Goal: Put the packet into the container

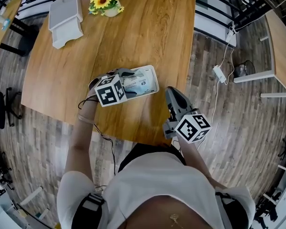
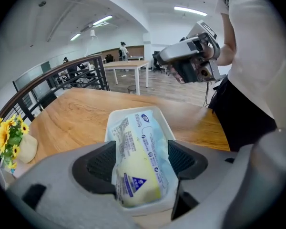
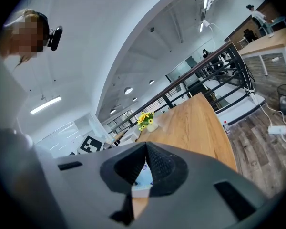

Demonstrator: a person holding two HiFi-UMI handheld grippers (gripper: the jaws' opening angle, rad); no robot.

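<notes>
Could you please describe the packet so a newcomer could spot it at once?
On the wooden table, near the person's edge, sits a white rectangular container. The packet lies inside it, between the open jaws of the left gripper: the only pale blue printed wrapper, yellowish inside.

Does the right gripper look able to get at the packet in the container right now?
Probably not cleanly: the left gripper has its open fingers either side of the packet in the container, and the right gripper is shut.
</notes>
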